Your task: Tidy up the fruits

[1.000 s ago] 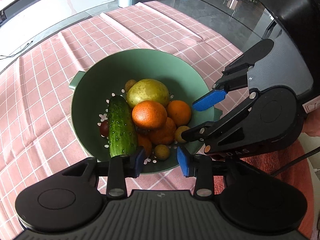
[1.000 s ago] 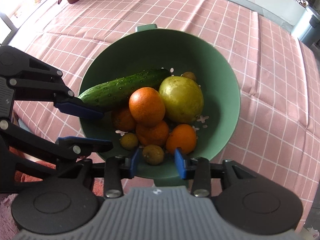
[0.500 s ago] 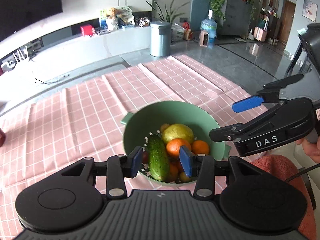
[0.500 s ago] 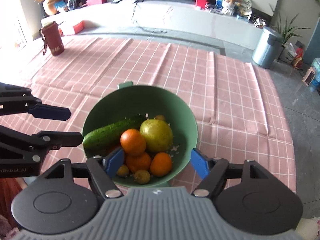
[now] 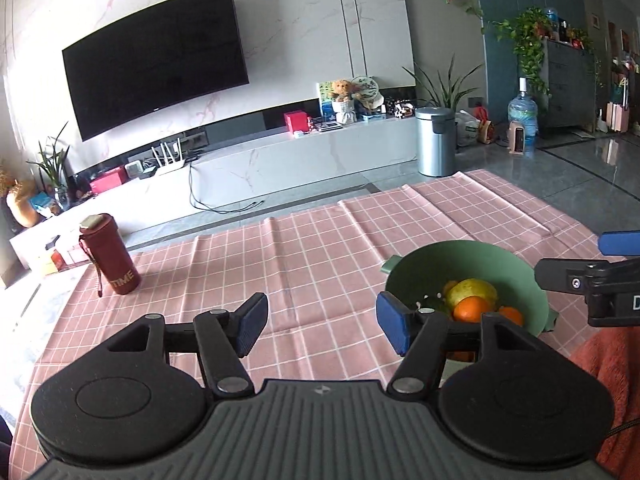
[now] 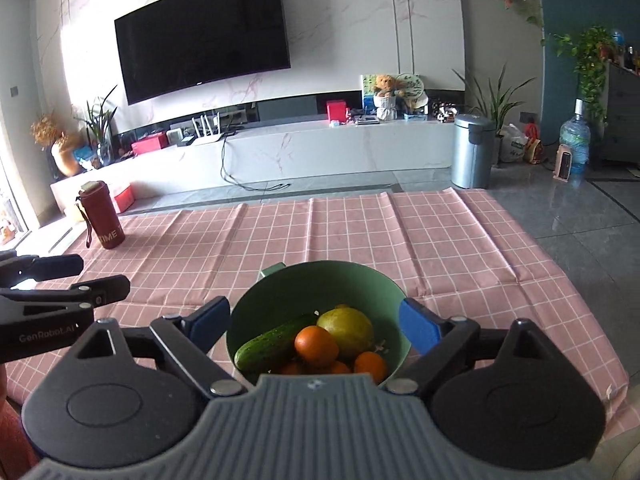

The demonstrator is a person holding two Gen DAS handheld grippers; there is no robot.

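A green colander bowl (image 6: 320, 270) stands on the pink checked tablecloth (image 6: 360, 232) and holds a cucumber (image 6: 272, 346), a yellow pear (image 6: 352, 330) and several oranges (image 6: 316, 346). My right gripper (image 6: 314, 324) hovers above and behind the bowl. Its jaws are opening wide and its pads touch nothing. In the left wrist view the bowl (image 5: 460, 250) sits to the right with the pear (image 5: 472, 290) and an orange (image 5: 474, 308) showing. My left gripper (image 5: 322, 328) is opening over bare cloth, with nothing between its fingers. The cucumber is mostly hidden there.
A dark red bottle (image 5: 110, 260) stands at the table's far left corner (image 6: 102, 220). Beyond the table's far edge lie grey floor, a metal bin (image 6: 472, 152) and a low white bench. A red cloth (image 5: 612, 368) lies near right.
Both grippers have lifted and tilted up away from the bowl, so the room now fills the views. Both pairs of jaws have spread much wider. The fruit stays in the bowl.
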